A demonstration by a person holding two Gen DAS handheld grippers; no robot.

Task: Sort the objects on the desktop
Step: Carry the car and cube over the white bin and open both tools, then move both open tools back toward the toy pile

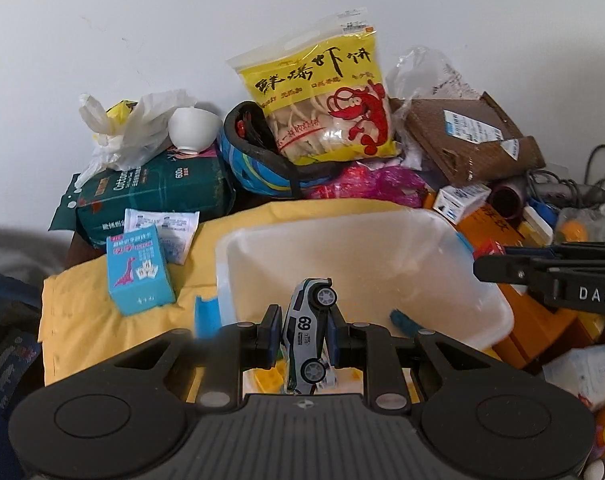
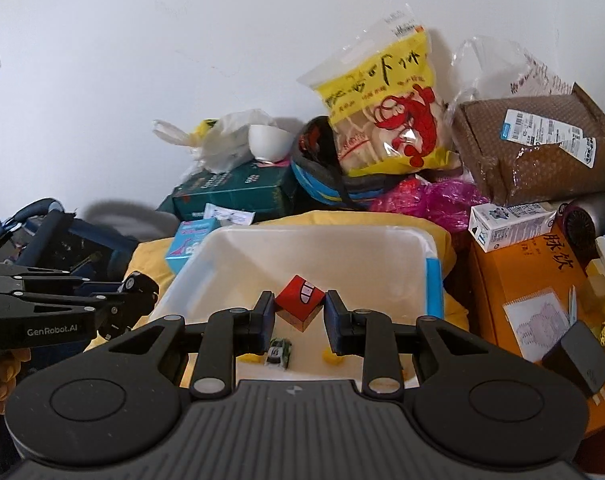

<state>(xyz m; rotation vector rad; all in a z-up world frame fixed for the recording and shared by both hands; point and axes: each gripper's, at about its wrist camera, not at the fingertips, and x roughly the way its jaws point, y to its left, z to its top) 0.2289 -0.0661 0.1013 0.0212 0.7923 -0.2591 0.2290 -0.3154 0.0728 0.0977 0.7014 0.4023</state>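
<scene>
My left gripper (image 1: pixel 304 334) is shut on a white toy race car (image 1: pixel 307 332) numbered 69, held nose-up above the near edge of a translucent white plastic bin (image 1: pixel 382 240). My right gripper (image 2: pixel 298 314) is shut on a red wooden block (image 2: pixel 299 304) with a white tooth pattern, held over the same bin (image 2: pixel 302 240). A small green toy car (image 2: pixel 278 352) and yellow pieces (image 2: pixel 331 357) lie on the bin floor. The left gripper also shows at the left of the right wrist view (image 2: pixel 138 288), and the right one at the right of the left wrist view (image 1: pixel 482 270).
The bin sits on a yellow padded envelope (image 1: pixel 102 300). Behind it are a yellow shrimp-cracker bag (image 1: pixel 322 96), a white bowl (image 1: pixel 192 128), a green tissue pack (image 1: pixel 154 192), a blue helmet (image 1: pixel 258 164) and a brown parcel (image 1: pixel 470 136). An orange box (image 2: pixel 534 292) is on the right, a blue card box (image 1: pixel 138 272) on the left.
</scene>
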